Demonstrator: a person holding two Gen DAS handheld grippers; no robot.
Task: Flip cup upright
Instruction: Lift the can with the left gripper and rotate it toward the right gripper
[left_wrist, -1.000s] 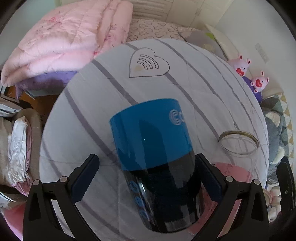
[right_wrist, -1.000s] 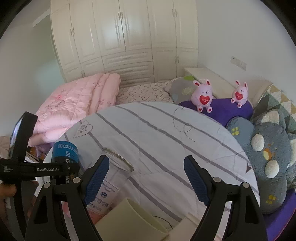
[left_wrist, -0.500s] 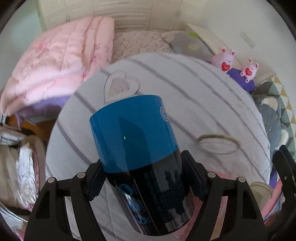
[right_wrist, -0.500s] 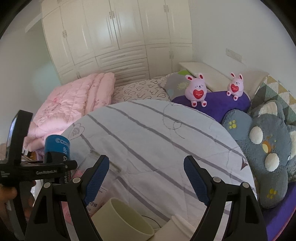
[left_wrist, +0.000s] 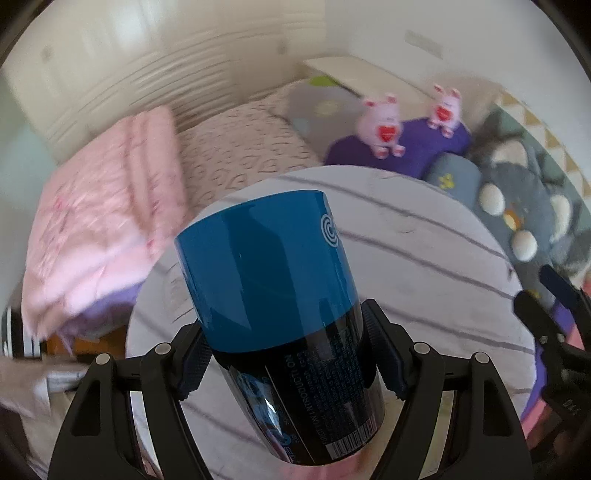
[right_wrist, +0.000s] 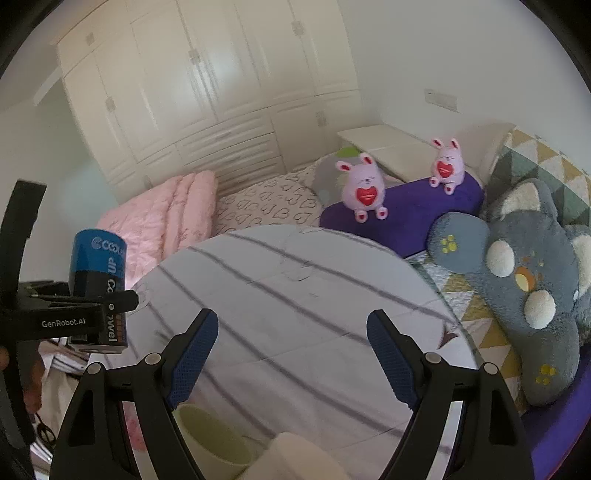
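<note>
Clamped between the pads of the left gripper: the cup, a glossy cylinder, blue on the far half and black on the near half, lifted clear of the striped table. Long axis running nearly along the fingers and away from the camera, tilted slightly left, blue end farthest out. Seen from the right wrist, standing close to vertical, blue end up, black end down, held off the table's left edge. Whether the blue end is the base or the mouth cannot be told.

White print on the black band reading "INTRODUCTION", above smaller unreadable lines and a barcode; a white spiral logo on the blue band. From the right side, lettering beginning "Coo" on the blue, and "GenRobot.AI" on the left tool's black body.

Right gripper spread wide, blue ribbed pads holding nothing, hovering above the table. Just under it, a pale green cup with its mouth up, beside a cream object cut off by the frame edge.

Ahead of both tools: a quilted pink blanket, two plush rabbits with red hearts, and a white wardrobe.
</note>
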